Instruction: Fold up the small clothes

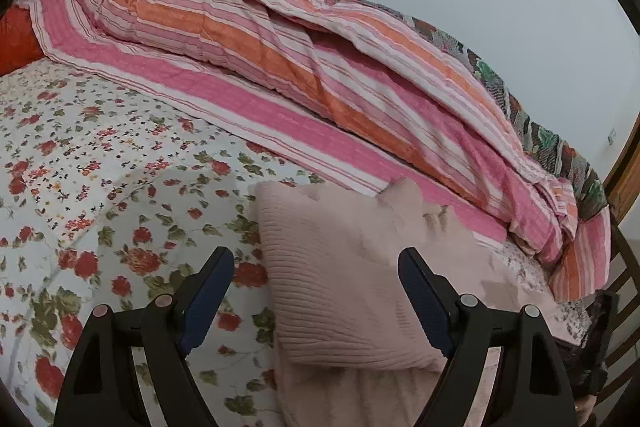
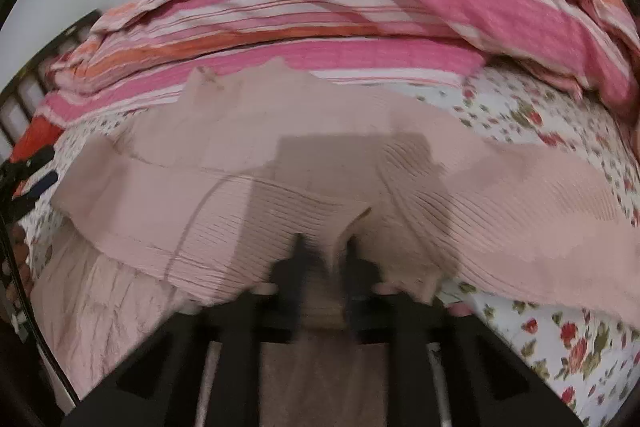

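Observation:
A pale pink ribbed knit garment (image 1: 340, 291) lies on the floral bedsheet (image 1: 100, 187), partly folded over a thinner pink layer. My left gripper (image 1: 316, 279) is open and empty, its fingers spread either side of the garment's near edge, just above it. In the right wrist view the same garment (image 2: 248, 211) fills the middle, blurred by motion. My right gripper (image 2: 326, 255) is shut on a fold of the garment's ribbed fabric, which bunches between its fingers.
A rumpled pink, orange and white striped quilt (image 1: 300, 67) lies along the far side of the bed, also in the right wrist view (image 2: 340, 7). A red pillow (image 1: 16, 39) sits at the far left. A wooden bed frame (image 1: 624, 195) stands at right.

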`<state>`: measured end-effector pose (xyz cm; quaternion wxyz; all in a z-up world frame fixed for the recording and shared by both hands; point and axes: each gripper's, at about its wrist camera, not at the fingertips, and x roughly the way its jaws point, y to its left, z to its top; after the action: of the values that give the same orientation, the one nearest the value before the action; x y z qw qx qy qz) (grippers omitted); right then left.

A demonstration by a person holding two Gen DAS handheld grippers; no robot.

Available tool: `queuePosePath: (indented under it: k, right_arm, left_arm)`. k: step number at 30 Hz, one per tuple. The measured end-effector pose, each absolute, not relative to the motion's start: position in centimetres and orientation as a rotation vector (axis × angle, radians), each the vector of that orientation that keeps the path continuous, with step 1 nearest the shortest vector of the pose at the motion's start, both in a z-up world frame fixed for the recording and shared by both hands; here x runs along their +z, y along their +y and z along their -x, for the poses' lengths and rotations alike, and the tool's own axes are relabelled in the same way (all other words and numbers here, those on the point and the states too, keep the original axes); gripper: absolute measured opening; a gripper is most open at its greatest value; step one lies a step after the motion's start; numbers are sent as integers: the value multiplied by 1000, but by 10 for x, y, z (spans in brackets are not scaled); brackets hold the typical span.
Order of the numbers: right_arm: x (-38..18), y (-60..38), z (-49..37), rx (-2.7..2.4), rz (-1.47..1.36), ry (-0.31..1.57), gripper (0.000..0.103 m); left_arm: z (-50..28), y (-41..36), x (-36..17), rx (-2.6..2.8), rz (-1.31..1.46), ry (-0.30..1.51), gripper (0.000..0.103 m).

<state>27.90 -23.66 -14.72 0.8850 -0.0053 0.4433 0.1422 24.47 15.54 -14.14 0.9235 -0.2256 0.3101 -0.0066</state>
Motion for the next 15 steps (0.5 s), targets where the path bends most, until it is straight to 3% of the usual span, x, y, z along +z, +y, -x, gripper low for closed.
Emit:
queuePosePath:
  k: [8, 15]
  right_arm:
    - [-108, -268, -274, 247, -76, 730, 4]
    - [-141, -271, -293, 147, -30, 882, 4]
  left_arm:
    - [-256, 167, -155, -1, 507, 708, 82]
    - [-254, 147, -135, -94, 425, 645, 82]
